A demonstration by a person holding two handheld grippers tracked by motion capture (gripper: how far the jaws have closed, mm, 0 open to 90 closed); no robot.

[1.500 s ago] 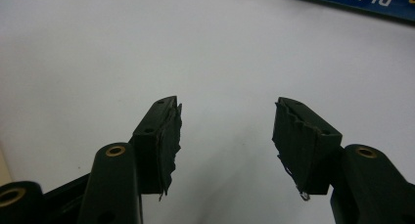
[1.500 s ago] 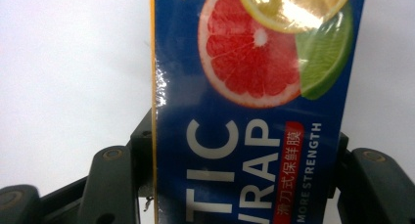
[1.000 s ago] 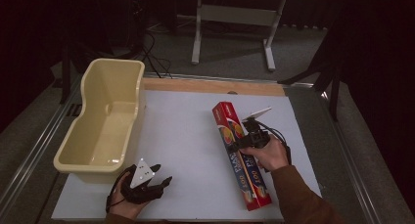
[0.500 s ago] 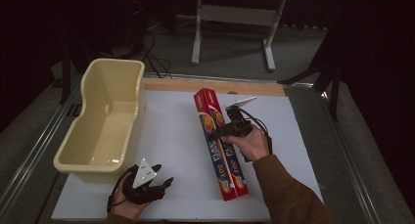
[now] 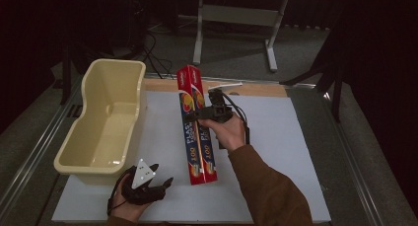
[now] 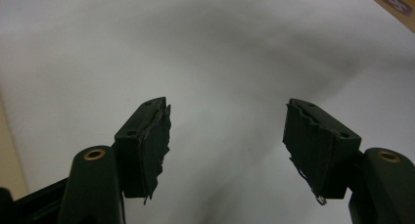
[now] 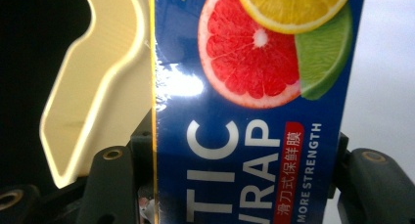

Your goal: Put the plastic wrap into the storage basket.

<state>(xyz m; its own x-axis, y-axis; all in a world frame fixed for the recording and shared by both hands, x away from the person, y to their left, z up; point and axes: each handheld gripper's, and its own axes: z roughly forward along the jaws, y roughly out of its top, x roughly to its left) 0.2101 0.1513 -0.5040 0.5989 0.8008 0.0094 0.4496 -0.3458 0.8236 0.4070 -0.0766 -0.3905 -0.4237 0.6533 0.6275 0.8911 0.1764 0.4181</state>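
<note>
right gripper (image 5: 199, 115) clamps plastic wrap box (image 5: 197, 137) mid-length: prob light, stiff, glossy/slippery. left gripper (image 5: 160, 179) jaws just opening, wide, empty.

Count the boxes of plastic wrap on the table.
1. The plastic wrap box lies lengthwise mid-table, right of the cream tub, with the right gripper clamped across it. None shows inside the tub.
</note>
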